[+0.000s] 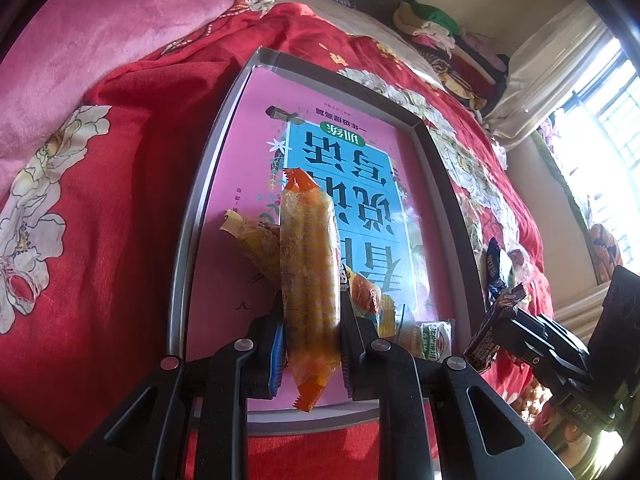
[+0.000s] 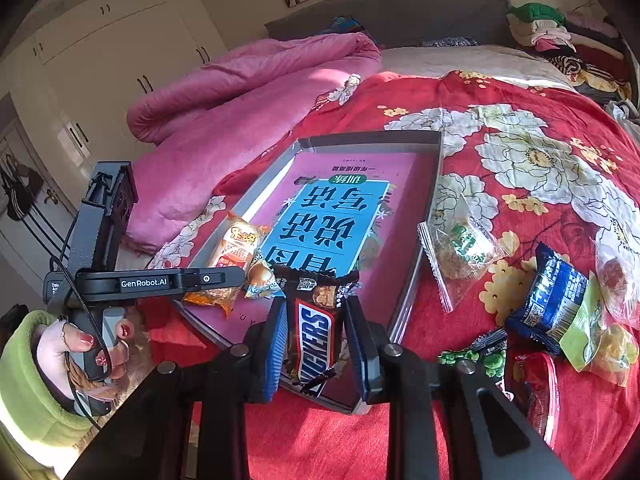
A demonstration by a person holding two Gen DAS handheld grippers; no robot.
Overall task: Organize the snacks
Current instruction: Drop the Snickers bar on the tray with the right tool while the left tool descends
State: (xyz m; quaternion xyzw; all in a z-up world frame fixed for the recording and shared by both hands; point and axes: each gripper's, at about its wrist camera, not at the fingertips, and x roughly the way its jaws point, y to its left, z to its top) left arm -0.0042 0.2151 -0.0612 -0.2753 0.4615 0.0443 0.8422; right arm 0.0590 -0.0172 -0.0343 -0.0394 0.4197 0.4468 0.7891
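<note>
My left gripper [image 1: 312,320] is shut on a long orange snack packet [image 1: 310,280], held upright over the near end of a grey-rimmed tray [image 1: 200,200]. A pink and blue book [image 1: 344,168] lines the tray. Beside the held packet, a yellow packet [image 1: 256,240], a small bun packet [image 1: 366,296] and a green packet [image 1: 436,340] lie in the tray. My right gripper [image 2: 316,312] is shut on a Snickers bar [image 2: 316,336] above the tray's near corner [image 2: 356,404]. In the right wrist view the left gripper [image 2: 236,278] sits at the left, a hand [image 2: 80,344] on its handle.
The tray rests on a red flowered bedspread [image 2: 520,152]. Several loose snacks lie right of it: a clear packet [image 2: 460,252], a blue packet [image 2: 552,300], a green-yellow packet [image 2: 592,340] and a red one [image 2: 536,392]. A pink quilt [image 2: 240,92] is bunched at the far left.
</note>
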